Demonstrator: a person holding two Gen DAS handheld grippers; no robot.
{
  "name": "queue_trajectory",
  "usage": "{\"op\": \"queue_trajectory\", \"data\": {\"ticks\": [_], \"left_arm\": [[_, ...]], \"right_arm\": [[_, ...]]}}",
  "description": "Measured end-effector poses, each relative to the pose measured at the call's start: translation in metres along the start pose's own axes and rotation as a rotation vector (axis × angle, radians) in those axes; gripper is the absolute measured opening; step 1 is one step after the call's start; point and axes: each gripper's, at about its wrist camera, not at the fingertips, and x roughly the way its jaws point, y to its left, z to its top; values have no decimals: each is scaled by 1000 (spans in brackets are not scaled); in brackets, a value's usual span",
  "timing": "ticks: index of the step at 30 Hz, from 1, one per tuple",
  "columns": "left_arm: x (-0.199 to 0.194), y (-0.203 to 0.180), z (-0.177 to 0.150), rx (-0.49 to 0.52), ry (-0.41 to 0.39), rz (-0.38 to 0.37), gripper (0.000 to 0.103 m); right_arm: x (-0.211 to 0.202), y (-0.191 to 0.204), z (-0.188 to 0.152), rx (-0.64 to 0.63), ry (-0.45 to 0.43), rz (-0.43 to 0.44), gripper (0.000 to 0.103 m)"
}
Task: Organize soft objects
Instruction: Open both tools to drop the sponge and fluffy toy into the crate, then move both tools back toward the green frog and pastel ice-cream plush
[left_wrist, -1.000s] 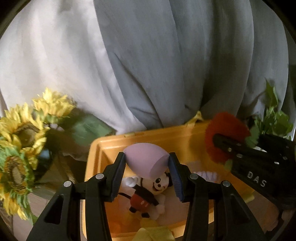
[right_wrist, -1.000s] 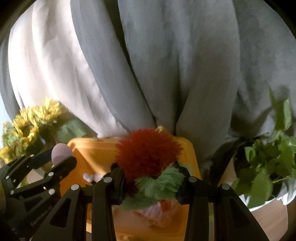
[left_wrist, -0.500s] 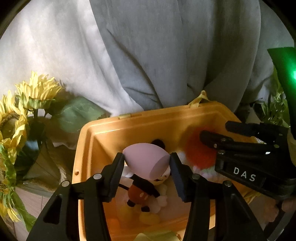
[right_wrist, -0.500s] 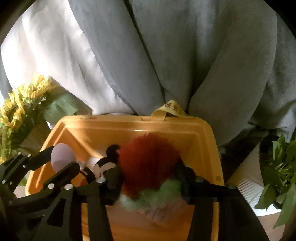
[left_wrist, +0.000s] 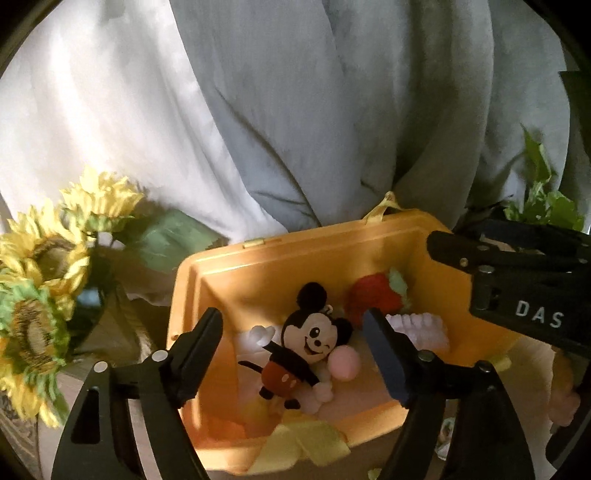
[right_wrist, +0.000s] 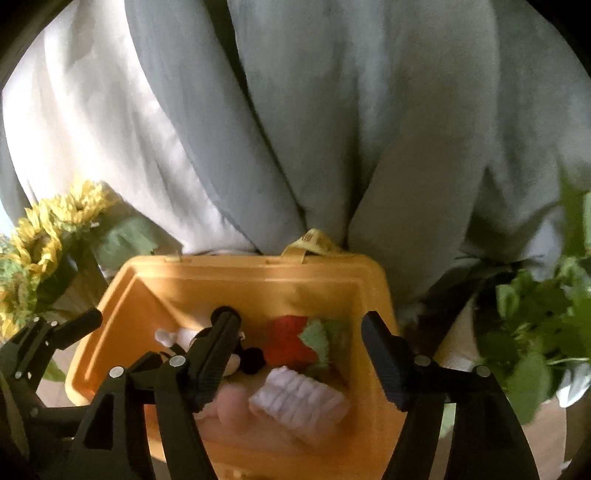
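An orange plastic bin (left_wrist: 258, 266) (right_wrist: 258, 273) holds soft toys. A Mickey Mouse plush (left_wrist: 303, 343) lies in its middle, with a pink egg-shaped sponge (left_wrist: 343, 363) by its arm. A red fuzzy strawberry with green leaves (left_wrist: 373, 295) (right_wrist: 291, 339) and a white ridged plush (left_wrist: 417, 328) (right_wrist: 299, 398) lie at the right. My left gripper (left_wrist: 293, 343) is open and empty above the bin. My right gripper (right_wrist: 299, 354) is open and empty above the bin too; its body shows in the left wrist view (left_wrist: 517, 291).
Yellow sunflowers (left_wrist: 44, 280) (right_wrist: 40, 236) stand left of the bin. A green leafy plant in a white pot (right_wrist: 535, 325) stands at the right. Grey and white curtains (left_wrist: 295, 110) hang right behind the bin. Yellow ribbon (left_wrist: 303, 443) lies at the bin's near rim.
My left gripper opened and the pink sponge dropped into the bin beside Mickey. My right gripper opened and the red strawberry now lies in the bin.
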Motion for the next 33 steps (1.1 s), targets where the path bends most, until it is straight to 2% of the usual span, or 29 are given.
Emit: {"op": "queue_trajectory", "data": {"ticks": [10, 16, 24, 33], "left_arm": [[-58, -11, -6, 5, -96, 9, 82], [-85, -22, -19, 8, -121, 1, 84], [-109, -34, -41, 10, -145, 15, 84], [-126, -47, -64, 25, -143, 13, 84]], "right_arm": [[-69, -4, -8, 21, -116, -10, 75], [-101, -8, -21, 40, -160, -18, 75], [-128, -12, -43, 42, -186, -16, 75], [-139, -16, -69, 52, -161, 9, 75]]}}
